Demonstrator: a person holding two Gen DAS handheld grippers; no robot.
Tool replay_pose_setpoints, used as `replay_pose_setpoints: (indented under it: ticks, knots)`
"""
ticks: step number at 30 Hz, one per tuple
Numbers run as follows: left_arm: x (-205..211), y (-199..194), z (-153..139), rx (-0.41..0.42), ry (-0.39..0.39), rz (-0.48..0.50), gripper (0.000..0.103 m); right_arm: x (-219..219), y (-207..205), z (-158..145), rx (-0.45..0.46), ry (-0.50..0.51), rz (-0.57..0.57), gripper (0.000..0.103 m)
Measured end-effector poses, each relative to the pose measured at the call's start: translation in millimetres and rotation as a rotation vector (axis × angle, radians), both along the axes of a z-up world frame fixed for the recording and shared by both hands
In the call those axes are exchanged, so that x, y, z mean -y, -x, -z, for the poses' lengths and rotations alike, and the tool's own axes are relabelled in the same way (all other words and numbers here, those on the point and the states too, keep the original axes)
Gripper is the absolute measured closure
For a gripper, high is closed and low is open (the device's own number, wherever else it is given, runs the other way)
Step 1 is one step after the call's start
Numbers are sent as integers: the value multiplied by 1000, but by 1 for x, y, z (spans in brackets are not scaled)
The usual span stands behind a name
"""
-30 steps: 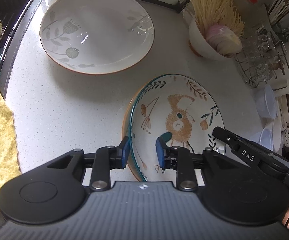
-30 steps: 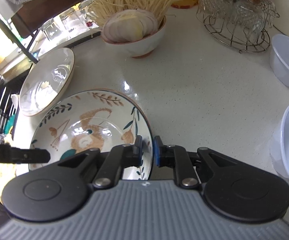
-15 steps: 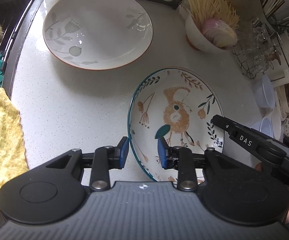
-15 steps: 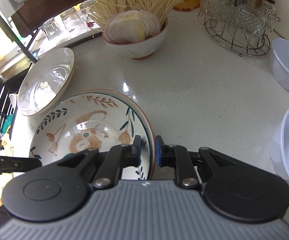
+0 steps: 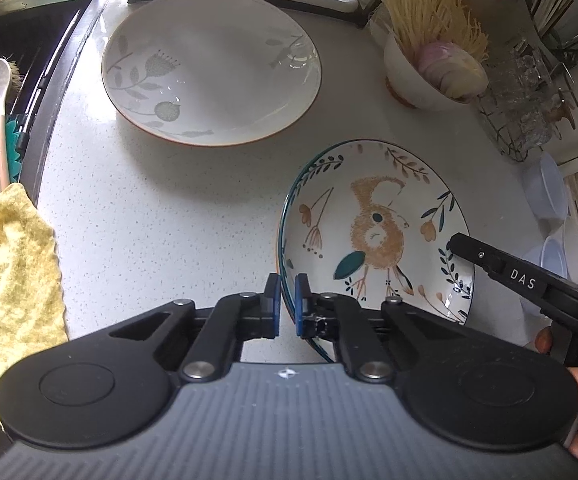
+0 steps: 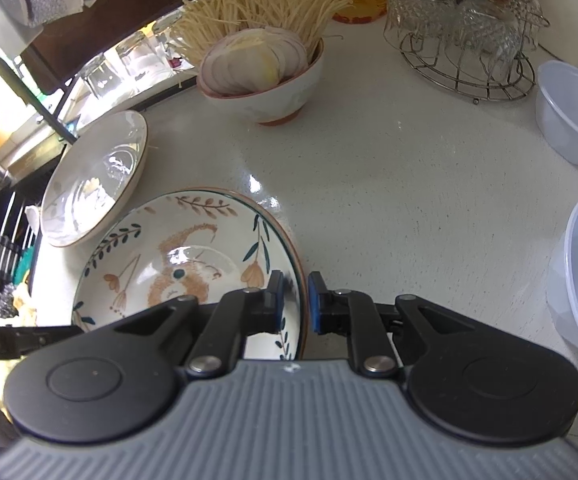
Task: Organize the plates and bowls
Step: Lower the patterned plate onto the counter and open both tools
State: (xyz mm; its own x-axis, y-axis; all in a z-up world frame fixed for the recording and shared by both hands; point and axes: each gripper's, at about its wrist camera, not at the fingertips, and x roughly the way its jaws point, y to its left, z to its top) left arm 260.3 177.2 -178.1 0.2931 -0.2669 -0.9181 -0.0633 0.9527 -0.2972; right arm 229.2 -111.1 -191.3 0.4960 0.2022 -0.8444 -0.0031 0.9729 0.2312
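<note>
Two grippers are on one dish right now! The left gripper [image 5: 287,304] has its blue pads pinched narrow on the near left rim of the round white ceramic plate painted with an orange bird and teal leaves [image 5: 373,228], rim caught between the pads. The right gripper [image 6: 293,300] is clamped just as tight on the opposite rim of that same bird plate [image 6: 185,264], one pad inside the dish, one outside.

A second ago the left gripper's pads stood well apart with the rim loose between them; now they have snapped together on it. The right gripper's hold looks unchanged, and the plate has barely shifted on the surface.

The bird plate sits near the front of the speckled white surface [image 5: 161,216], face up, about flat, perhaps a touch raised on the right gripper's side. It is round, so no long axis; the painted bird's head points toward the back of the surface.

Just behind it lies the larger white plate with grey leaf sprigs and a brown rim [image 5: 211,66], close but apart. Further back stands the white bowl of noodles and sliced onion [image 5: 433,68].
</note>
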Motion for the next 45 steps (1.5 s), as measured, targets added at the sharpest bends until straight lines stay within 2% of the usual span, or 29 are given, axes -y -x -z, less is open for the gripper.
replay_pose_setpoints:
  ticks: [11, 16, 25, 32, 38, 45]
  knots:
    - [0, 2, 4, 28, -5, -4, 95, 2, 2, -3, 10, -14, 2, 87]
    - [0, 7, -4, 64, -8, -13, 94, 8, 6, -14, 38, -28, 20, 87]
    - [4, 25, -46, 221, -48, -20, 94, 6, 24, -52, 171, 7, -15, 87]
    - [9, 51, -91, 341, -91, -18, 94, 3, 45, -90, 251, -41, -40, 87]
    - [7, 87, -123, 438, -75, -61, 94, -1, 73, -124, 319, -78, -56, 87]
    - [21, 138, -157, 561, -139, -27, 94, -4, 113, -151, 361, -127, -72, 87]
